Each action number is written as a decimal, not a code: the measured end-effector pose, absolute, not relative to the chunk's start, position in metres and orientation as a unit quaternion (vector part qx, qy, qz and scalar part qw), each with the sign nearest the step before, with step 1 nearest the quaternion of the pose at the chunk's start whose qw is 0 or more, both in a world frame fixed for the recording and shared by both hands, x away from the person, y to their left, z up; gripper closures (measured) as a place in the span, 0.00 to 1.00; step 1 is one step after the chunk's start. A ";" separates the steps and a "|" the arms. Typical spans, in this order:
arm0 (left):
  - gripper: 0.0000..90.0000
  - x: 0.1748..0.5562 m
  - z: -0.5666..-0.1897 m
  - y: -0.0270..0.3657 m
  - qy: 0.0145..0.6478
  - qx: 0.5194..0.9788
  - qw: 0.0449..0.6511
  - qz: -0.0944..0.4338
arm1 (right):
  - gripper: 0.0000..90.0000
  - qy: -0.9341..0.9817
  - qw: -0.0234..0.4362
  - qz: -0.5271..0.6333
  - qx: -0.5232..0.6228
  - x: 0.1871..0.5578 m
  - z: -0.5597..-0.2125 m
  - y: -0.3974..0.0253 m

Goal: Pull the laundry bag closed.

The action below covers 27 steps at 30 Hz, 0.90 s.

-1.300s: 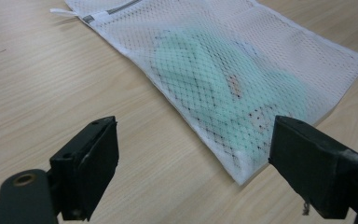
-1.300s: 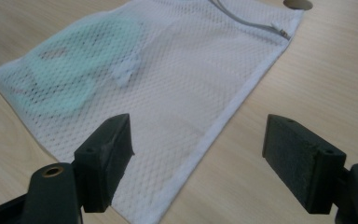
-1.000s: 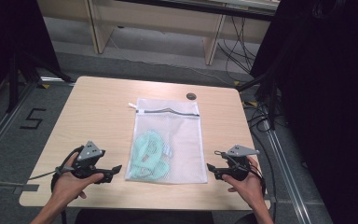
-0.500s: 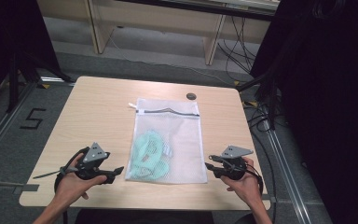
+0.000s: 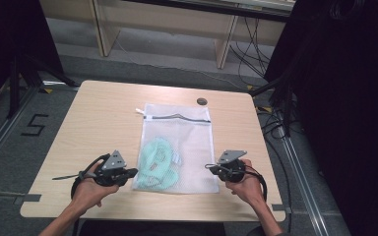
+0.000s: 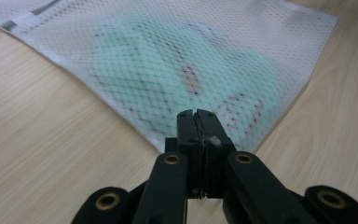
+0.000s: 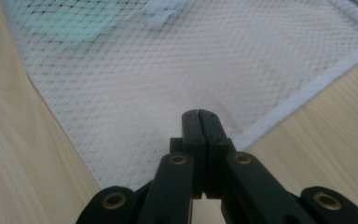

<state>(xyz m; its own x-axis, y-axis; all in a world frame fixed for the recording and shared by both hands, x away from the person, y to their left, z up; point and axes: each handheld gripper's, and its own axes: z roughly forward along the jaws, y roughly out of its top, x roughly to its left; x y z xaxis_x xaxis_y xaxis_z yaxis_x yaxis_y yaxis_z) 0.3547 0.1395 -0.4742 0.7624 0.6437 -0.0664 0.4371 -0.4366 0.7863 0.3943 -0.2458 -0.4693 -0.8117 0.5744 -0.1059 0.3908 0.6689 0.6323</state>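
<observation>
Now, change: both hands sit a little nearer the bag than a second ago; the left claw (image 5: 130, 173) has crept right until its tip meets the bag's near-left corner, and the right claw (image 5: 211, 168) has edged left to the near-right edge.
Meaning: I judge this as the approach to a two-corner pick-up of the bag; neither corner is lifted yet.
Left claw state: jaws pressed together, tip over the mesh hem in the left gripper view (image 6: 196, 114); a white speck sits beside the seam, but I cannot tell whether any mesh is pinched.
Right claw state: jaws closed flat against each other, tip over the mesh just inside the bound edge (image 7: 199, 113); nothing visibly held.
Bag position: mesh bag (image 5: 187, 142) lies flat at mid-worktop, zip end away from the person, near end between the two claws.
Bag material: white open-weave netting, limp, rectangular, with a white tape border and a dark zip line at the far end.
Contents: mint garment (image 5: 158, 160), soft and crumpled, bunched in the near-left part; a small white label shows through the net.
Worktop: pale wood-grain laminate (image 5: 98, 118), smooth, with rounded corners.
Other: small dark disc (image 5: 202, 101) beyond the bag, apart from it.
</observation>
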 end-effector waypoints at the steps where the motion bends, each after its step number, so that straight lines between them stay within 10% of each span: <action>1: 0.99 0.357 -0.475 0.137 0.316 0.844 0.417 0.119 | 1.00 0.905 0.149 0.301 0.260 0.397 -0.471 -0.244; 27: 1.00 0.378 -0.502 0.099 0.281 0.878 0.372 0.110 | 1.00 0.936 0.122 0.238 0.230 0.400 -0.491 -0.223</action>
